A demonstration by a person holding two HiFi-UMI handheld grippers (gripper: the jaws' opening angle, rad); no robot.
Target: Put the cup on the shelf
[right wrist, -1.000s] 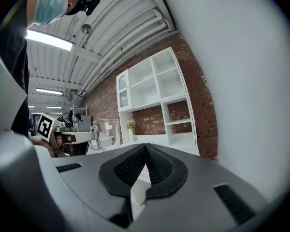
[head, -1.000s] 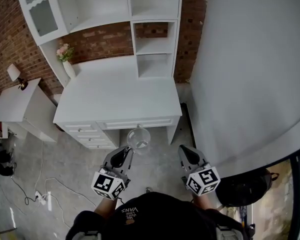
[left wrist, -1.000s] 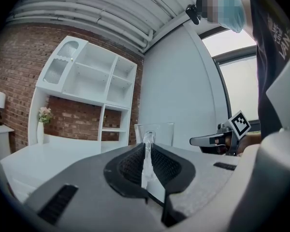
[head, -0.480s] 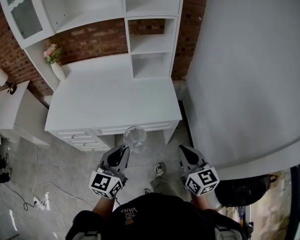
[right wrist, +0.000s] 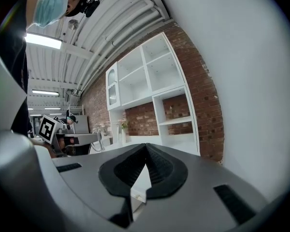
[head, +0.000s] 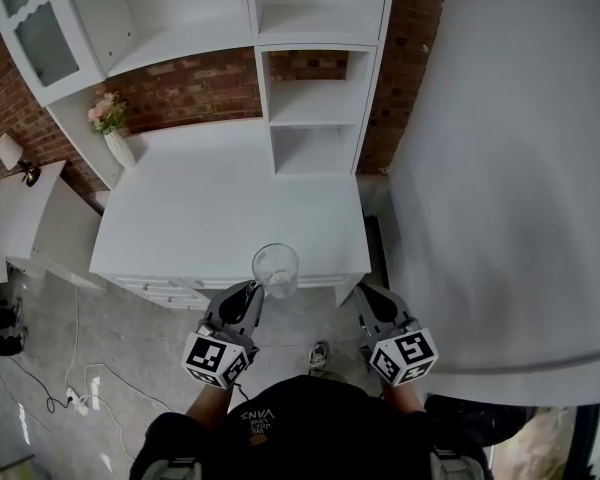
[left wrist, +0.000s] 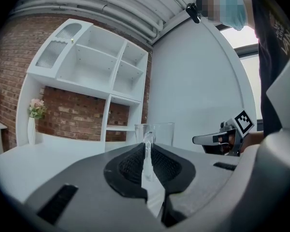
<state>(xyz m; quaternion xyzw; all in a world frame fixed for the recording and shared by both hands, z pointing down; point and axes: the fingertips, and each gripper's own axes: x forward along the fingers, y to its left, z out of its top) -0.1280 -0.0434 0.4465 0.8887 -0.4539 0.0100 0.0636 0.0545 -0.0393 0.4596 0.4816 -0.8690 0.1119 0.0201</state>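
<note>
A clear glass cup (head: 276, 269) hangs just above the front edge of the white desk (head: 220, 218), pinched by its rim in my left gripper (head: 255, 291), which is shut on it. In the left gripper view the cup (left wrist: 155, 133) stands upright right beyond the closed jaws. My right gripper (head: 362, 296) is shut and holds nothing, level with the left one at the desk's front right corner. The white shelf unit (head: 315, 78) rises at the back of the desk, its small open compartments (head: 314, 148) all bare.
A vase of pink flowers (head: 111, 128) stands at the desk's back left. A large white curved wall (head: 510, 168) fills the right side. A low side table with a lamp (head: 10, 153) is at far left; cables (head: 70, 378) lie on the floor.
The view has moved closer to the desk. Both grippers and the cup have advanced, so the cup now sits over the desk's front edge instead of over the floor.
</note>
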